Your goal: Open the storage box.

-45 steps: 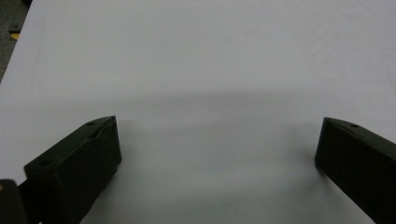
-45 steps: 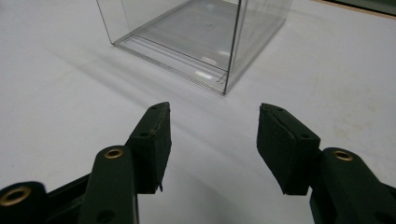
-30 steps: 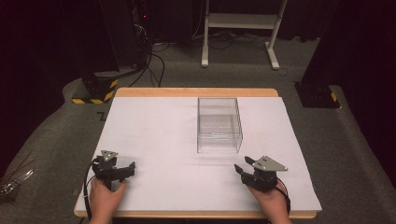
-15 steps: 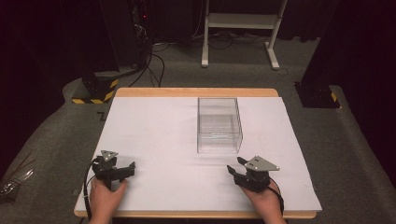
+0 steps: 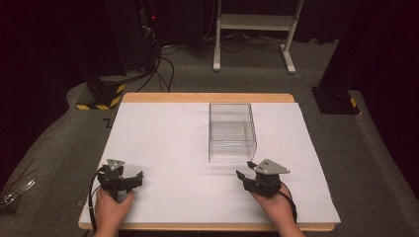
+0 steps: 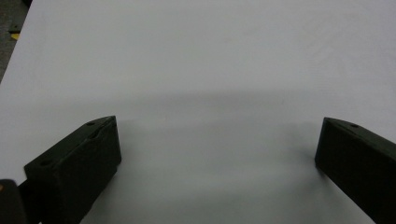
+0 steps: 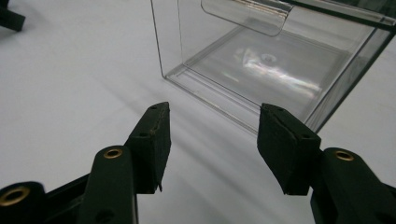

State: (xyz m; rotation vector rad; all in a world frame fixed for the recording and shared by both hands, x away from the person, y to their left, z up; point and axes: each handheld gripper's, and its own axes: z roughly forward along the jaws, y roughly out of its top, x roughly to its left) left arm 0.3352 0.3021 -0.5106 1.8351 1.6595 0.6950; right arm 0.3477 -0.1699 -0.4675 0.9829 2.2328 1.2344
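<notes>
And here we are at the table (image 5: pixel 163 128), its white top laid out under the high camera, with a clear plastic box (image 5: pixel 232 132) standing upright a little right of centre, toward the far half of the surface. Down at the near edge the right gripper (image 5: pixel 242 175) sits in the person's right hand (image 5: pixel 276 207), just in front of the box's near right corner and close to it, but not touching. Its jaws stand wide apart and have just been opening a touch further, with nothing between them. From the right gripper view, the right gripper (image 7: pixel 212 121) looks straight at the lower front edge of the box (image 7: pixel 280 70); you can see through the clear wall to the glossy floor inside, and a curved clear lip hangs at the top of the front face. The pads are near that bottom edge, with bare white surface showing in between. Over on the other side, the left gripper (image 5: pixel 136 177) rests near the front left part of the table in the left hand (image 5: pixel 111 210), well apart from the box. In the left gripper view, the left gripper (image 6: pixel 217 135) has its black jaws spread wide over plain white tabletop (image 6: pixel 210 56), holding nothing.
</notes>
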